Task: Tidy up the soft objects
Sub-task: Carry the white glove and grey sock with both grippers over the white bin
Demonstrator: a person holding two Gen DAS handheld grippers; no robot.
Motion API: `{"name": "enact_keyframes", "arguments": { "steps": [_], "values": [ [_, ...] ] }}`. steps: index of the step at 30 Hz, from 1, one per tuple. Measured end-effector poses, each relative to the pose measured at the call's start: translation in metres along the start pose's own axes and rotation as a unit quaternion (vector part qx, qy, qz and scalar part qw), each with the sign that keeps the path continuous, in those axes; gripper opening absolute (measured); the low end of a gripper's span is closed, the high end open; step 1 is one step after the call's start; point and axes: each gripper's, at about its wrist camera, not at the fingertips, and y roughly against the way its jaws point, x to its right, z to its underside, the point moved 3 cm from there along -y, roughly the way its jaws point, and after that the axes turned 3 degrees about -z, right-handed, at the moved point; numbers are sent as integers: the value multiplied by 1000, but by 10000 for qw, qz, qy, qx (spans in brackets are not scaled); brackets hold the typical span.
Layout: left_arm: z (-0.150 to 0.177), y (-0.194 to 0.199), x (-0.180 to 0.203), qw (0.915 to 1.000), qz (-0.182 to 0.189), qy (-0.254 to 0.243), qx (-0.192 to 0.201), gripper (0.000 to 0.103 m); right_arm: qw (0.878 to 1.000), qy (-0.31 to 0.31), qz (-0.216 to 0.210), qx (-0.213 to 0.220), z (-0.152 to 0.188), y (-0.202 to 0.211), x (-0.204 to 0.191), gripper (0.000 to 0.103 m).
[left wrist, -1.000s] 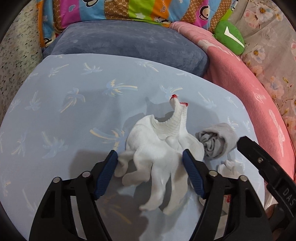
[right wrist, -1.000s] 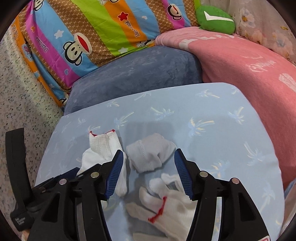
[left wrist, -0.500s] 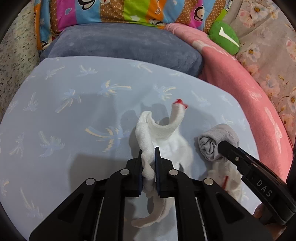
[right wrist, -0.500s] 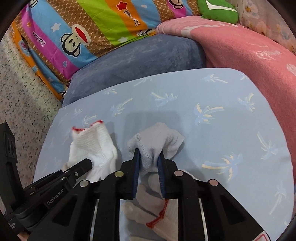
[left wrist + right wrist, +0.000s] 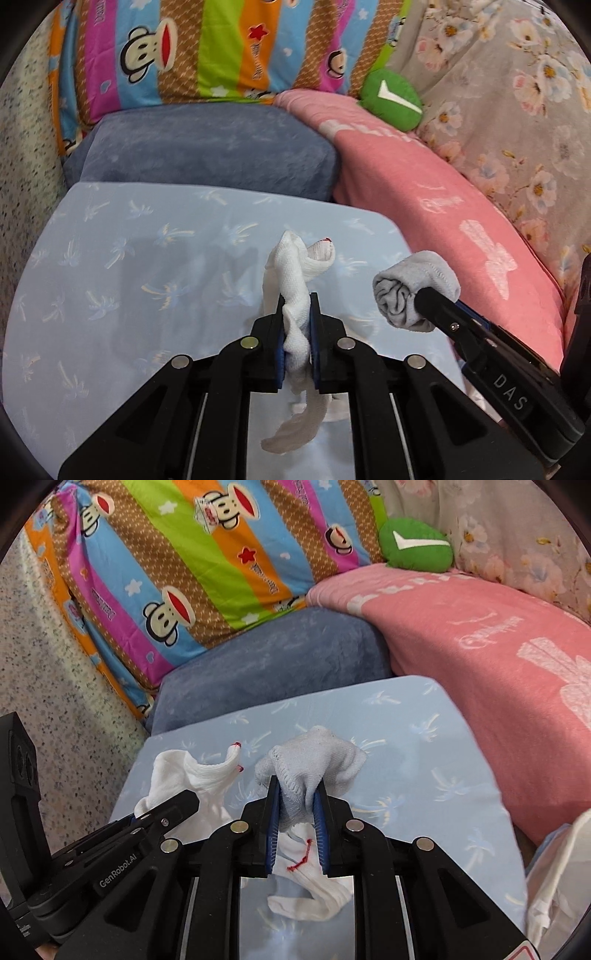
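Left gripper (image 5: 297, 325): jaws clenched on white knit glove (image 5: 293, 266), lifted above the blue palm-print sheet (image 5: 110, 258).
Right gripper (image 5: 297, 812): jaws clenched on rolled grey sock (image 5: 317, 760).
Left behind: second white glove (image 5: 314, 886) on sheet.
Risk: thin pinches; dangling glove fingers may slip or snag, sock may unroll.

White knit glove (image 5: 293, 295) and rolled grey sock (image 5: 314, 771) aloft; second white glove (image 5: 314, 890) flat beneath.

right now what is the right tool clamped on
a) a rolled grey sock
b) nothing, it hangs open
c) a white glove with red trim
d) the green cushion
a, the right tool has its blue pads pressed on the rolled grey sock, lifted off the light blue sheet, while the left tool holds the white glove.
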Motion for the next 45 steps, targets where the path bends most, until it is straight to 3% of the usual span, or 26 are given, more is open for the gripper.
{"name": "enact_keyframes", "arguments": {
  "steps": [11, 26, 45],
  "values": [
    [12, 38, 85, 9966, 456, -632, 265, 10, 9976, -293, 184, 594, -3, 96, 52, 16],
    [44, 56, 189, 9845, 1035, -1399, 222, 10, 9876, -802, 700, 1154, 18, 201, 148, 16],
    [83, 53, 269, 9696, 1409, -1998, -85, 10, 9761, -1295, 1091, 1361, 50, 253, 220, 17]
  ]
}}
